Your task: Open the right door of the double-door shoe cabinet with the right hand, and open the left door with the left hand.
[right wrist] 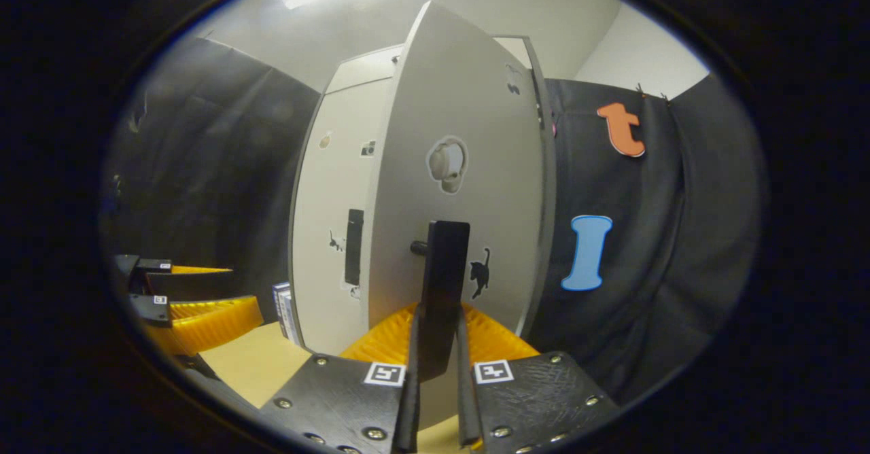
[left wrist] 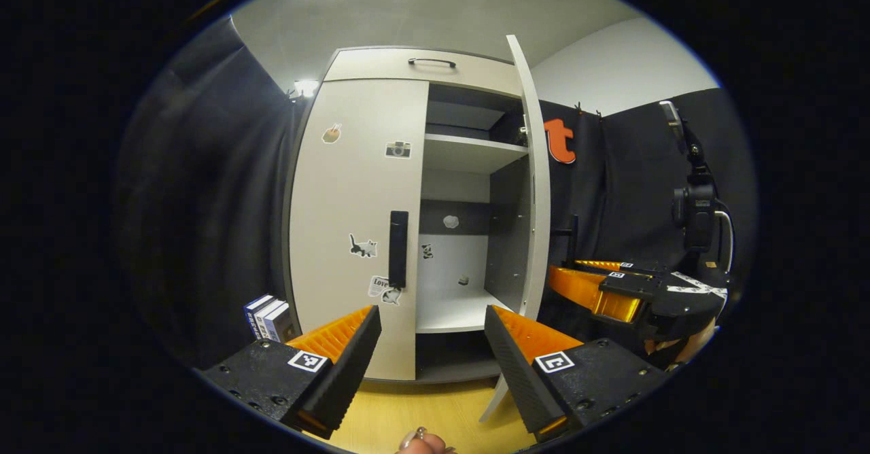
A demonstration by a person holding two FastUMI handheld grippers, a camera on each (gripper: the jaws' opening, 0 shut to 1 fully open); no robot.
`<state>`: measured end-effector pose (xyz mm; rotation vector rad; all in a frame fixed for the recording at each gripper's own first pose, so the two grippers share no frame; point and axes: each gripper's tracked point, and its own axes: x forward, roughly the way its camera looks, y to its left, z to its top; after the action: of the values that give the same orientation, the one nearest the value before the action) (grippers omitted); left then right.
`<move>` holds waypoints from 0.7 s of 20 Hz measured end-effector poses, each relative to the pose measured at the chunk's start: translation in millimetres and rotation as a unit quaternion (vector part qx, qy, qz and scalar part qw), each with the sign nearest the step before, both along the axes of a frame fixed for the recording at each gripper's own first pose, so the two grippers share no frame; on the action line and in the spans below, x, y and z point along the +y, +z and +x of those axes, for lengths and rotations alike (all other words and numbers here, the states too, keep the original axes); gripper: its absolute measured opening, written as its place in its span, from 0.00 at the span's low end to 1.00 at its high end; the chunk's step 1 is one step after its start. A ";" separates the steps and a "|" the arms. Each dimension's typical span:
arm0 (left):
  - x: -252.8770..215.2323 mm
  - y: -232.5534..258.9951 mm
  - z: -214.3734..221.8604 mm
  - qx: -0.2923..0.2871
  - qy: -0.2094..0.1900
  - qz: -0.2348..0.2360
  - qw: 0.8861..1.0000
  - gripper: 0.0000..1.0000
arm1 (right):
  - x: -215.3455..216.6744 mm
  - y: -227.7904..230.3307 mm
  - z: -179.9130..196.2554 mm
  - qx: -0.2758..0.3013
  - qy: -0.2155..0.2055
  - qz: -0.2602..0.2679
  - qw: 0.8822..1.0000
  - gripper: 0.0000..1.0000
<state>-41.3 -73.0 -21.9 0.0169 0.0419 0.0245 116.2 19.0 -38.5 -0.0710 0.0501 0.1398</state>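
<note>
In the left gripper view the shoe cabinet [left wrist: 408, 216] stood straight ahead, its left door [left wrist: 357, 223] shut and its right door [left wrist: 533, 182] swung out edge-on, baring white shelves [left wrist: 469, 151]. The left gripper [left wrist: 431, 345] hung with fingers spread wide on nothing, short of the left door's black handle [left wrist: 398, 249]. The right gripper [left wrist: 612, 294] sat beyond the open door, its fingertips hidden behind the panel. In the right gripper view the right gripper [right wrist: 438, 345] had both fingers pinched narrow against the right door's black handle [right wrist: 443, 284]. Books [left wrist: 268, 318] beside the cabinet's base were partly blocked by a finger.
</note>
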 end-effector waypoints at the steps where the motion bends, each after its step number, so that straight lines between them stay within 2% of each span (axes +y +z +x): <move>1: -4.9 -0.8 1.1 0.000 -0.002 0.000 1.000 0.95 | -5.1 0.6 -2.2 0.001 -0.002 0.002 1.000 0.23; 4: -16.6 -2.7 3.3 0.003 -0.007 -0.002 1.000 0.95 | -16.2 0.4 -7.6 0.005 -0.017 -0.005 1.000 0.22; 7: -27.3 -2.4 6.2 0.004 -0.014 -0.005 1.000 0.95 | -44.2 1.8 -10.4 0.000 -0.052 -0.042 0.998 0.22; 8: -30.0 -1.6 8.5 0.004 -0.017 -0.005 1.000 0.95 | -51.5 3.3 -13.5 0.000 -0.063 -0.036 0.997 0.22; 9: -33.3 -2.1 10.1 0.004 -0.019 -0.005 1.000 0.95 | -60.3 2.6 -14.6 0.002 -0.070 -0.030 0.997 0.13; 13: -45.2 -5.2 15.6 0.009 -0.031 -0.008 0.999 0.95 | -102.1 0.5 -24.9 0.004 -0.125 -0.020 0.992 0.11; 14: -46.2 -6.4 17.4 0.011 -0.034 -0.010 0.999 0.95 | -104.1 -0.5 -22.3 0.007 -0.119 -0.001 0.993 0.00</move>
<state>-23.8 -119.1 -28.3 -0.0016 0.0631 -0.0433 94.0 -85.0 -39.0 -0.0654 0.0714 -0.0977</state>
